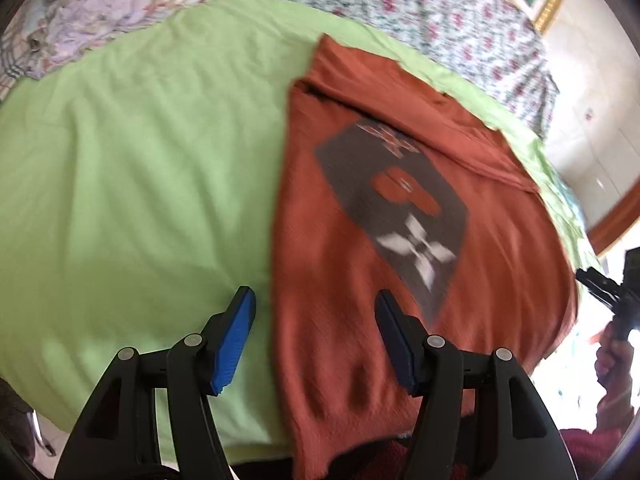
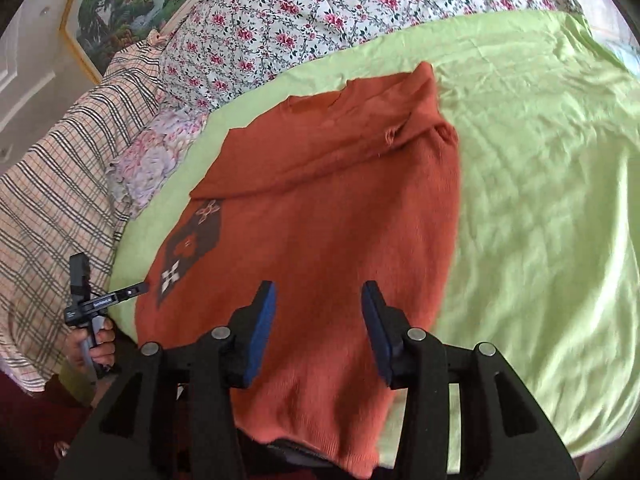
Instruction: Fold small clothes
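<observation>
the sweater (image 2: 320, 216) lies flat on the green sheet (image 2: 540, 168) of the bed, its long axis running from the hem at the near bed edge up to the collar at the far end, toward the floral pillows (image 2: 304, 12). a sleeve looks folded across its upper part, so the fold seems partly made.

the left gripper (image 1: 316, 300) hangs above the sweater's hem end, jaws partly open and empty, straddling the sweater's left side edge: one pad over the sheet, the other over the knit. the dark patch (image 1: 396, 208) lies beyond it, up the sweater.

the right gripper (image 2: 318, 294) also stands partly open with nothing between its jaws, over the hem end and inside the sweater's right edge.

both grippers sit at the hem end, about equally near it. my guess is the next move takes the hem corners and carries them along the long axis toward the collar; the left already lines up with its edge, the right would need to shift outward.
</observation>
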A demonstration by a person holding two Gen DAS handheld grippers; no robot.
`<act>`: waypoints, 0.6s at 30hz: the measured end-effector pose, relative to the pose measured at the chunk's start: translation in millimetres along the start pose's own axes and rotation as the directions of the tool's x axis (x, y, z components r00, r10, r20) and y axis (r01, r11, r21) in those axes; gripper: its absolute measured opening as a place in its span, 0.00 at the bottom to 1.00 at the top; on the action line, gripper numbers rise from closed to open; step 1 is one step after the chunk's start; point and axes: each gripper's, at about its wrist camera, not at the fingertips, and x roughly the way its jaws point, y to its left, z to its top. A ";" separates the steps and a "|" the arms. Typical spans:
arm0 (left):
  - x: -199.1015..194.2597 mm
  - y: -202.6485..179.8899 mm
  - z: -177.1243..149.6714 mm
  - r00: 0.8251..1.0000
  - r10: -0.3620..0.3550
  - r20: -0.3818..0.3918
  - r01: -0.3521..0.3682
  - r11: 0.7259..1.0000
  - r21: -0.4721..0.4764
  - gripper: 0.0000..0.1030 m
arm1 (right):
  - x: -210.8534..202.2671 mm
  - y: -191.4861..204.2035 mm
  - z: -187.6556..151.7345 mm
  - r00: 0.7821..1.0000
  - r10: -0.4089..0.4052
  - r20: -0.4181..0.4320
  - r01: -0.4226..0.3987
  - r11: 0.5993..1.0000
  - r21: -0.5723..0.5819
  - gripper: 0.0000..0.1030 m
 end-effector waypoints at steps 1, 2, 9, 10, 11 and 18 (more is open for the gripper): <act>-0.4 -2.5 -2.4 1.000 -0.008 -0.004 0.008 1.000 0.012 0.58 | -4.1 -3.0 -6.4 1.000 0.014 -0.006 -0.014 1.000 0.011 0.45; -2.2 -6.2 -7.9 1.000 -0.023 -0.008 0.023 0.999 0.035 0.54 | -8.3 -6.8 -13.2 1.000 0.023 -0.015 -0.023 1.000 0.019 0.45; -6.4 -8.0 -24.3 0.995 -0.061 -0.074 0.069 0.992 0.108 0.53 | -25.2 -23.5 -51.9 0.993 0.013 -0.118 -0.011 1.000 0.013 0.45; -5.6 -8.5 -24.7 0.993 -0.070 -0.090 0.080 0.990 0.117 0.53 | -24.6 -24.5 -56.4 0.992 0.026 -0.121 -0.024 1.000 0.015 0.45; -5.5 -9.6 -26.1 0.991 -0.077 -0.106 0.091 0.987 0.130 0.53 | -22.5 -25.0 -59.1 0.991 0.044 -0.124 -0.042 0.999 0.018 0.45; -0.7 -12.2 -20.5 0.990 -0.084 -0.117 0.102 0.982 0.161 0.16 | 4.1 -15.7 -65.6 0.976 0.171 -0.133 -0.175 0.984 -0.017 0.44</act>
